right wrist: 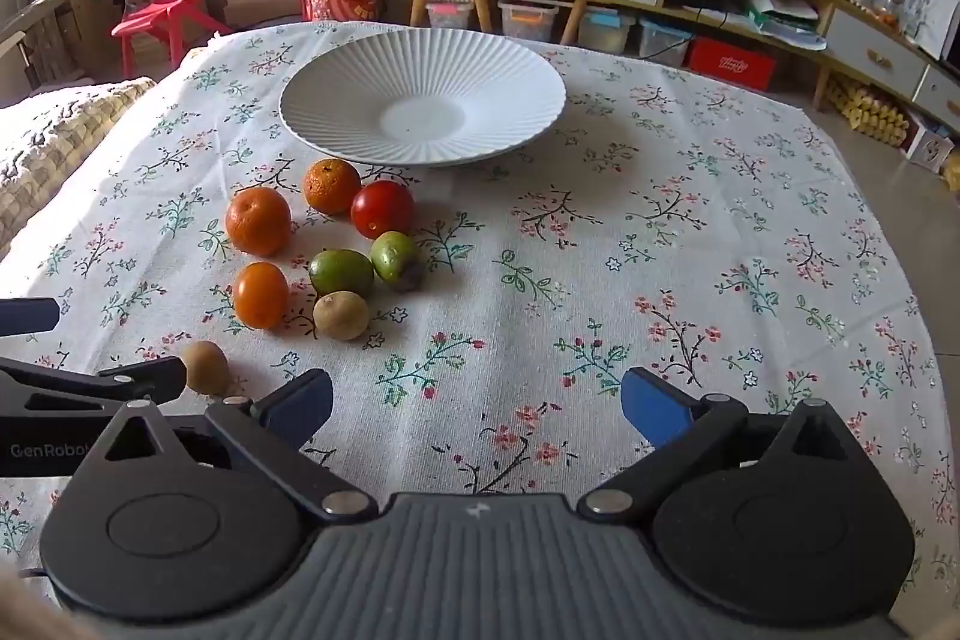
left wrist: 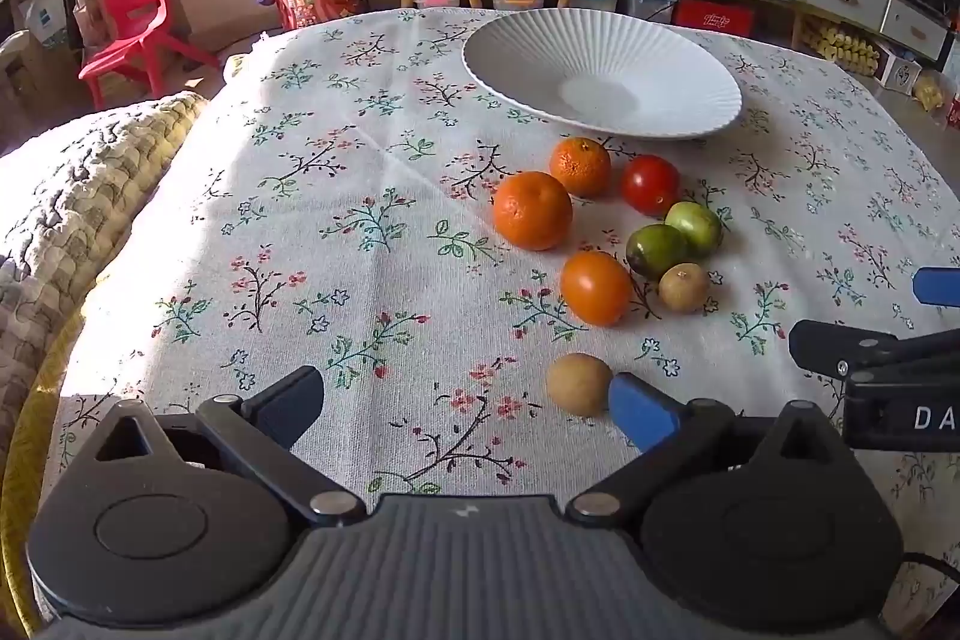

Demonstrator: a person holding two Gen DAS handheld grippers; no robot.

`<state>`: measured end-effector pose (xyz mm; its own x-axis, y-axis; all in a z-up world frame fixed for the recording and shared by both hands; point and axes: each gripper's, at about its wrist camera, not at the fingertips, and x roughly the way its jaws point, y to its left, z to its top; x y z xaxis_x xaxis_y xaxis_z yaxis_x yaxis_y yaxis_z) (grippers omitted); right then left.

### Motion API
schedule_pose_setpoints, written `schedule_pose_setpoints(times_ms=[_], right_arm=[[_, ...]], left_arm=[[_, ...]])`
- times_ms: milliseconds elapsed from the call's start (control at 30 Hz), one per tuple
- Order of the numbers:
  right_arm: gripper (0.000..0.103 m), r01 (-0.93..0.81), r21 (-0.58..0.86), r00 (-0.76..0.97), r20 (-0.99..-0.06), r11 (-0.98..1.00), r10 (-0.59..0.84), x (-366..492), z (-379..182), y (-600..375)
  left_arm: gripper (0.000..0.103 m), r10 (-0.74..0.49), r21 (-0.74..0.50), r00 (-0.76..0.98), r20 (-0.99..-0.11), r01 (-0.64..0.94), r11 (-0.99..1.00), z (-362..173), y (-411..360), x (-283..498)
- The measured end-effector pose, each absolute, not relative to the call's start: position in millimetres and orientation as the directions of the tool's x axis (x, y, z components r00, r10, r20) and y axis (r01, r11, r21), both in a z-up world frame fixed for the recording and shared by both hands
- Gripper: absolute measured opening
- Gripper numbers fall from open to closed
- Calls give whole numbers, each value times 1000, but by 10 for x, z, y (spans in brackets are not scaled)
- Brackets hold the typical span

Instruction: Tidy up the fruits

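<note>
While both the left gripper and right gripper hover spread and empty, no fruit is plated, so the left should close on the brown fruit touching its right finger.

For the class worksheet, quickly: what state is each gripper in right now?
Left gripper: open, holding nothing; a small brown fruit sits by its right fingertip.
Right gripper: open, holding nothing, over bare tablecloth.
</note>
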<state>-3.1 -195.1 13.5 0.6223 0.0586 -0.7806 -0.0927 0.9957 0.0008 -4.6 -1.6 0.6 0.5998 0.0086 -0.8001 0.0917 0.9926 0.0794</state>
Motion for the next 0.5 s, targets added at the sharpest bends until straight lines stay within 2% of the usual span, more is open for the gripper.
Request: schedule_pose_setpoints(times_ms=[500], right_arm=[[103, -94, -6, 623, -781, 996, 54, -31, 129, -1961]], left_arm=[[92, 6, 76, 596, -803, 92, 993, 9, -18, -40]])
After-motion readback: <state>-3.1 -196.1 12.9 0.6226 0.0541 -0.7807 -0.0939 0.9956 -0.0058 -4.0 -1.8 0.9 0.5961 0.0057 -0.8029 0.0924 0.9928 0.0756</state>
